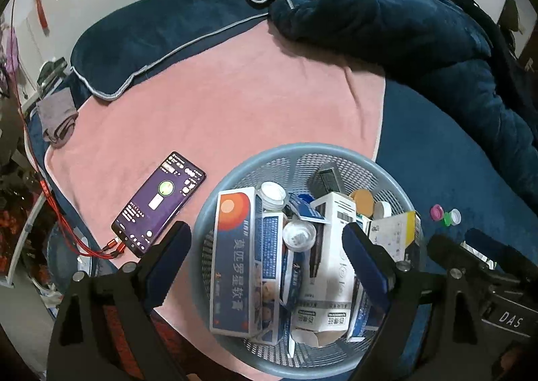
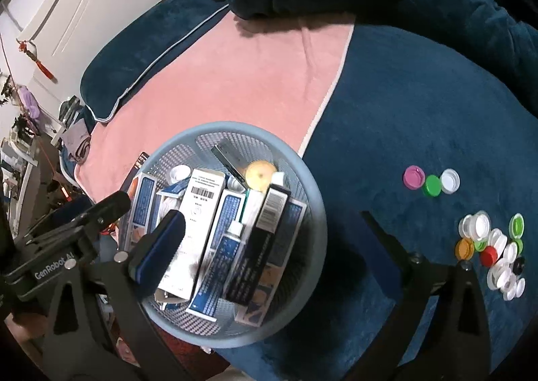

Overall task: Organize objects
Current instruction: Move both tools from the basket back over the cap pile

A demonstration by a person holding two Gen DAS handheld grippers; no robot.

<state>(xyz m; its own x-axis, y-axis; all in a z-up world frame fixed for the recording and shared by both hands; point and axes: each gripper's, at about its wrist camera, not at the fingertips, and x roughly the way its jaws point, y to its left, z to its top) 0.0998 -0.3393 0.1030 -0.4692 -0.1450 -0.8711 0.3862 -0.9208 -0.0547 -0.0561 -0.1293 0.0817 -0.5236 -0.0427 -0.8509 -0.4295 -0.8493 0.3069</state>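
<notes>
Both the left hand-held gripper [image 1: 265, 266] and right hand-held gripper [image 2: 279, 246] are held wide open, empty, above the box-filled basket [image 2: 316, 213] on the bed [image 2: 420, 105].

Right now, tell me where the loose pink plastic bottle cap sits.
The pink plastic bottle cap lies on the dark blue blanket, right of the blue mesh basket, touching a green cap beside a white cap.

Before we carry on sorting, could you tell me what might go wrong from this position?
1. The basket is heaped with leaning boxes and a tube; reaching in could tip something out.
2. The loose bottle caps lie on soft blue bedding; pressing nearby may roll or scatter them.
3. The phone with its red cable lies beside the open left gripper; a sideways move could snag it.
</notes>
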